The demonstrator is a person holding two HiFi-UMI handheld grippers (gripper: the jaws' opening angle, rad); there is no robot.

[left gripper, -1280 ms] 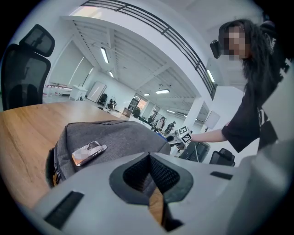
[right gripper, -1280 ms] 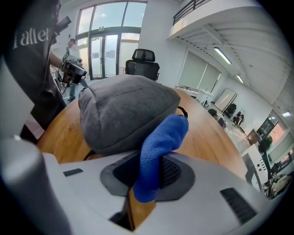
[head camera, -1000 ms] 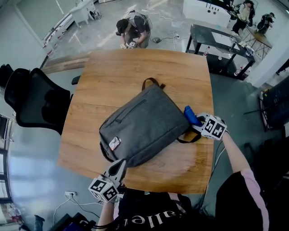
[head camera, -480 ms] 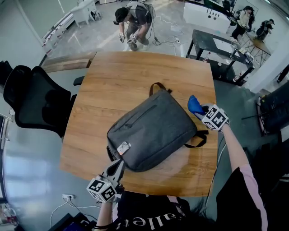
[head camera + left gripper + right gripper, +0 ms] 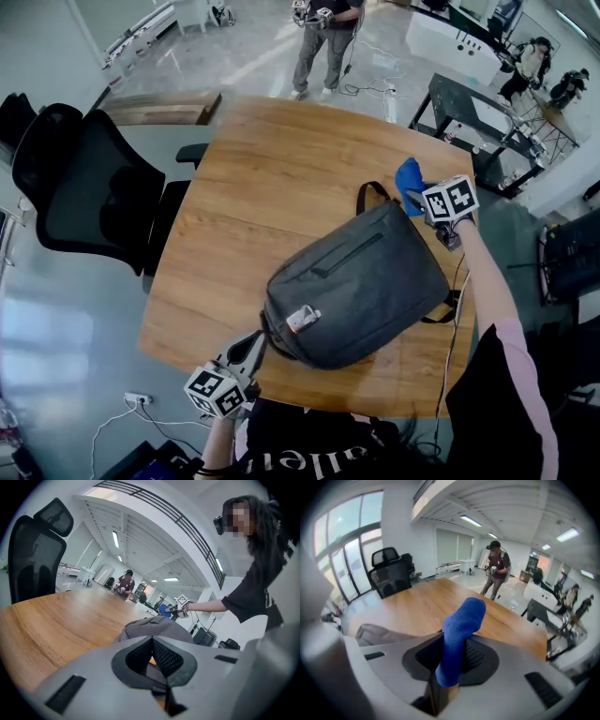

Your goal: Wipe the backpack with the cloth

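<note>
A grey backpack lies flat on the wooden table, handle toward the far side and a small tag near its near corner. My left gripper sits at that near corner, its jaws closed on the bag's edge fabric. My right gripper hovers by the backpack's handle end, shut on a blue cloth that sticks up out of the jaws. The cloth is off the bag. Part of the backpack shows low at the left of the right gripper view.
A black office chair stands at the table's left edge. A person stands beyond the far edge. A dark side table is at the back right. A cable hangs off the table's right edge.
My right gripper has carried the blue cloth from the backpack's right side up to its handle end. The left gripper stays at the bag's near corner. The person beyond the table has stood up.
</note>
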